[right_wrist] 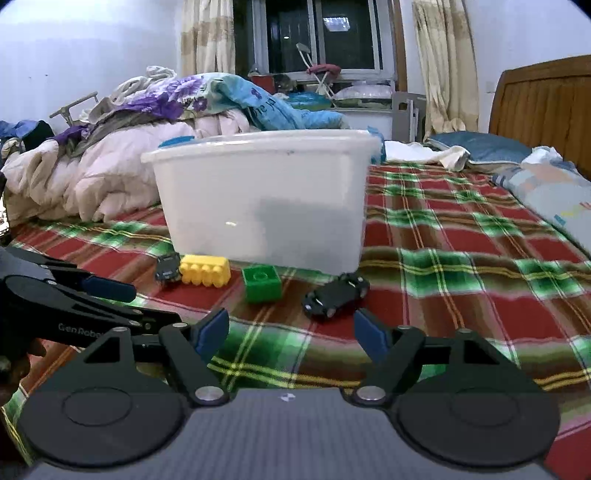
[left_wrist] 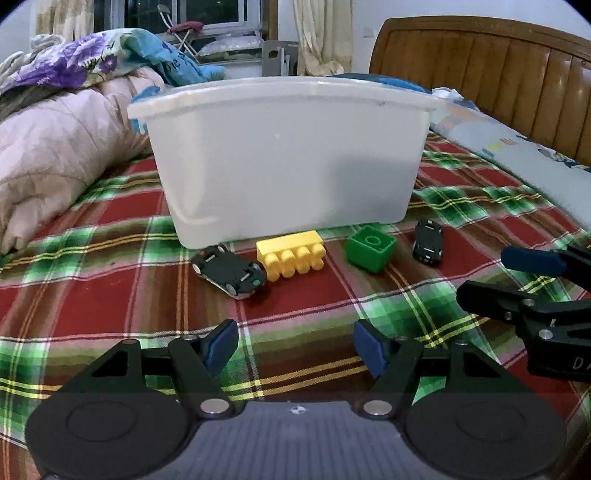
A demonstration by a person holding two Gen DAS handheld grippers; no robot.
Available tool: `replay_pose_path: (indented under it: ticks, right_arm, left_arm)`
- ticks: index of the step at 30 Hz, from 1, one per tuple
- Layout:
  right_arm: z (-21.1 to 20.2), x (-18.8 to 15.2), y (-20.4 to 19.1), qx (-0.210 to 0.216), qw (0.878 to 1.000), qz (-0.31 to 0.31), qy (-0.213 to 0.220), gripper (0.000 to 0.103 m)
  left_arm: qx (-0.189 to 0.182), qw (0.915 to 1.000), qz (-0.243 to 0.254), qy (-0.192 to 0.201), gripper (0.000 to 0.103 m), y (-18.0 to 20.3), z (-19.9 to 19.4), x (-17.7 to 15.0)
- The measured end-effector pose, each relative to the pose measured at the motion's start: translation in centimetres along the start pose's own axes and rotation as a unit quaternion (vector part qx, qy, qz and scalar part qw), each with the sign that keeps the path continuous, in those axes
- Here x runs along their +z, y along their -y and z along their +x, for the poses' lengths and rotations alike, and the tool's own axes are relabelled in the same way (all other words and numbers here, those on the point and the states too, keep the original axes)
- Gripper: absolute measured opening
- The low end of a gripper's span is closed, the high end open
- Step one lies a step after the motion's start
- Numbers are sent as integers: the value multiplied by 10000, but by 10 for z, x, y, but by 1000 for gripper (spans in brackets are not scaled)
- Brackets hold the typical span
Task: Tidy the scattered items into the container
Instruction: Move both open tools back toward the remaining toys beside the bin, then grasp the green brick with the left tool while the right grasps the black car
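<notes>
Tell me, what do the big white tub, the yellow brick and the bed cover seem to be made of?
White tub: looks like thin, milky, semi-translucent plastic; smooth walls with a soft sheen and a moulded rim.
Yellow brick: probably hard moulded plastic; glossy, with rounded studs.
Bed cover: woven cloth, likely cotton or a blend; matt red-and-green plaid that lies soft and slightly rumpled.

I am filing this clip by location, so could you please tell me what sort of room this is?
Most likely a home bedroom. The white plastic tub sits on a red and green plaid bedspread, a brown wooden headboard stands behind, and a pink quilt is heaped beside a curtained window.
</notes>
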State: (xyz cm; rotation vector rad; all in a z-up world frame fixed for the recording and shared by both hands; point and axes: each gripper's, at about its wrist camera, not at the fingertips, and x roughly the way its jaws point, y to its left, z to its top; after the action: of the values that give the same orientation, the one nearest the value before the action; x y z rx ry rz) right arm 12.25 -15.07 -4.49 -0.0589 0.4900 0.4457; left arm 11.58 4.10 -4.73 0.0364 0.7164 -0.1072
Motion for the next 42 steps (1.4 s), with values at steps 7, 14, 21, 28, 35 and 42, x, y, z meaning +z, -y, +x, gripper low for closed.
replay_pose_path:
  ticks: [7, 14, 21, 28, 35, 42]
  right_arm:
    - [8, -12, 6, -83, 9999, 63, -120, 78]
    - [18, -19, 3, -185, 9994, -91, -284, 78]
    - [34, -8, 10, -458, 9984, -72, -319, 79]
    - [54, -2, 13, -334, 9985, -3, -433, 79]
    - [42, -6, -4, 46, 9986, -311, -433, 42]
    - [63, 9, 11, -494, 9971, 345, -464, 68]
  left_arm:
    - [-90, 9999, -62, 30, 73, 1, 10, -6]
    - [-156, 9998, -26, 142, 77, 1, 13, -8]
    - [-196, 9996, -28, 215, 79, -1, 14, -10]
    - [-292, 9991, -89, 296, 79, -5, 13, -13]
    - [-322, 9991, -76, 261, 79, -6, 13, -11]
    - [-694, 9972, 2, 274, 79, 1, 19, 7]
